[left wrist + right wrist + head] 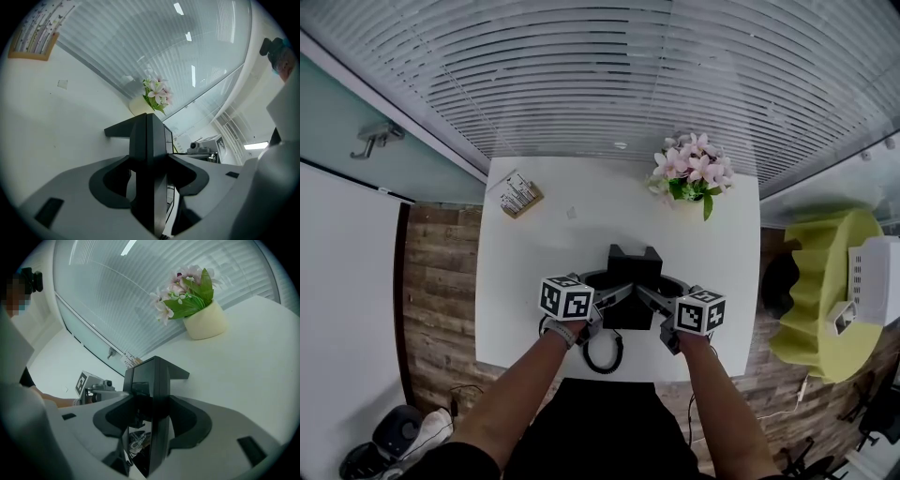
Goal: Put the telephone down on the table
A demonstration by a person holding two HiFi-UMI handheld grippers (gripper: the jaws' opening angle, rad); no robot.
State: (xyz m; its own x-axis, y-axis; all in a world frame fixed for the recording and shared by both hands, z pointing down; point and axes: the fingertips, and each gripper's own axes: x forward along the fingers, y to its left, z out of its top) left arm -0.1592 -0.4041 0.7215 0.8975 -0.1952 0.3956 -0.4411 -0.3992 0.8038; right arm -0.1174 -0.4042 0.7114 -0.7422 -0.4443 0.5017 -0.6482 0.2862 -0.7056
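A person at the near edge of a white table point(572, 225) holds a black telephone point(632, 278) between two handheld grippers, one on each side of the set. The left gripper point(617, 293) comes in from the left, its jaws closed on the telephone's edge; in the left gripper view the dark body point(147, 145) fills the gap between the jaws of that gripper point(149, 185) and rises above them. The right gripper point(650, 297) mirrors it from the right, jaws likewise clamped on the telephone point(152, 390), which stands between the jaws of that gripper point(150, 427) in the right gripper view. The telephone sits over the middle of the table's near half, closer to the near edge than the far one; no view settles whether its base touches the tabletop or hangs just above it. A black coiled cord point(606, 354) loops at the near edge, just below the left gripper. At the far right corner stands a cream pot of pink flowers point(692, 175), also seen beyond the telephone in both gripper views point(157, 96) point(190, 303). A small wooden holder point(520, 194) lies at the far left corner. Off the table's right edge is a yellow-green chair point(823, 291), and slatted blinds point(675, 75) run behind the far edge.
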